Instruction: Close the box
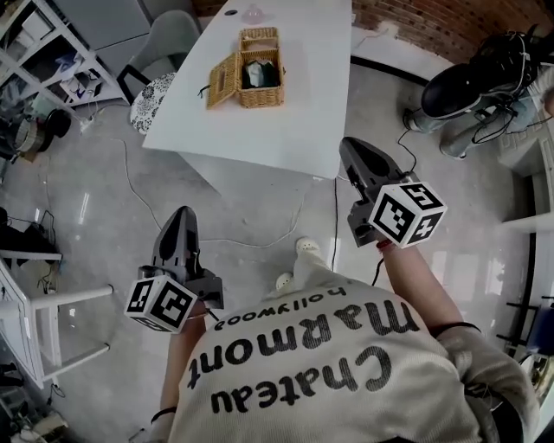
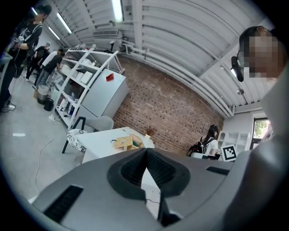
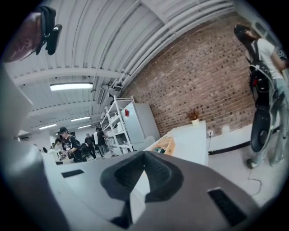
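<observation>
- The wicker box (image 1: 261, 93) stands open toward the far end of the white table (image 1: 286, 130), well ahead of both grippers.
- One lid flap (image 1: 223, 80) hangs open off the box's left side, its woven inner face turned up. A second wicker panel (image 1: 259, 38) lies open at the far end.
- Inside the box sits something dark with a pale piece (image 1: 258, 73) on it; what it is cannot be made out.
- In the left gripper view the box (image 2: 128, 143) shows small on the table, just above the jaws. In the right gripper view it (image 3: 165, 145) sits at the table's near left edge.
- The left gripper (image 1: 180, 218) is held low over the floor, jaws pressed together with nothing between them.
- The right gripper (image 1: 353, 149) is near the table's front corner, jaws also together and empty.
- A small pinkish object (image 1: 253, 15) stands on the table beyond the box.
- A grey chair (image 1: 170, 36) and a patterned stool (image 1: 151, 101) stand at the table's left side.
</observation>
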Demonstrator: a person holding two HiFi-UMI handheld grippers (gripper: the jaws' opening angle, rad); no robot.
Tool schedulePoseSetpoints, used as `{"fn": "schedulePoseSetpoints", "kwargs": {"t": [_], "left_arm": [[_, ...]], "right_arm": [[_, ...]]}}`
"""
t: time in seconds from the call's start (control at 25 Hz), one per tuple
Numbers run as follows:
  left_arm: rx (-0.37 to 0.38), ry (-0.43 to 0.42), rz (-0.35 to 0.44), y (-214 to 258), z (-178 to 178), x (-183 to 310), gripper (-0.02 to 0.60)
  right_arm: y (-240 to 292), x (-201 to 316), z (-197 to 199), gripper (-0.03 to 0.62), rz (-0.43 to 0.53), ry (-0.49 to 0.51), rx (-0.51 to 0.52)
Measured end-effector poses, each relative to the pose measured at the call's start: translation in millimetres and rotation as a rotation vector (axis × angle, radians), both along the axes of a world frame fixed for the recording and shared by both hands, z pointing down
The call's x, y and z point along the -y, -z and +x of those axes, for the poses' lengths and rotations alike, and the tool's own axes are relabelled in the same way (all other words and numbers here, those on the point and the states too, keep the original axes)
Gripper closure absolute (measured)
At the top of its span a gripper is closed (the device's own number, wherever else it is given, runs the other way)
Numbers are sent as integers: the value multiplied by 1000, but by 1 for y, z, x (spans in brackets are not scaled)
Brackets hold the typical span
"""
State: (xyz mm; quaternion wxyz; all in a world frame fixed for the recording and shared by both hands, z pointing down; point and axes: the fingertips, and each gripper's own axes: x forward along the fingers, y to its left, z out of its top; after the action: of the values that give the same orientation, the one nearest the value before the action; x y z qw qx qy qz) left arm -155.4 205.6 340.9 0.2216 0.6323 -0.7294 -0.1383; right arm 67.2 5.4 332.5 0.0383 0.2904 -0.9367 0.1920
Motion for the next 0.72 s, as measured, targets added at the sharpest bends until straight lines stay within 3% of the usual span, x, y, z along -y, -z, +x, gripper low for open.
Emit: {"fn": "schedulePoseSetpoints", "kwargs": {"t": [0.2, 0.72], "left_arm": [[-22, 7, -30, -11, -8, 8, 580], [-16, 77, -34, -6, -52, 64, 580]], "right_arm": [[-5, 16, -16, 591, -5, -1, -8], [-7, 73, -82, 591, 36, 122, -44]]}}
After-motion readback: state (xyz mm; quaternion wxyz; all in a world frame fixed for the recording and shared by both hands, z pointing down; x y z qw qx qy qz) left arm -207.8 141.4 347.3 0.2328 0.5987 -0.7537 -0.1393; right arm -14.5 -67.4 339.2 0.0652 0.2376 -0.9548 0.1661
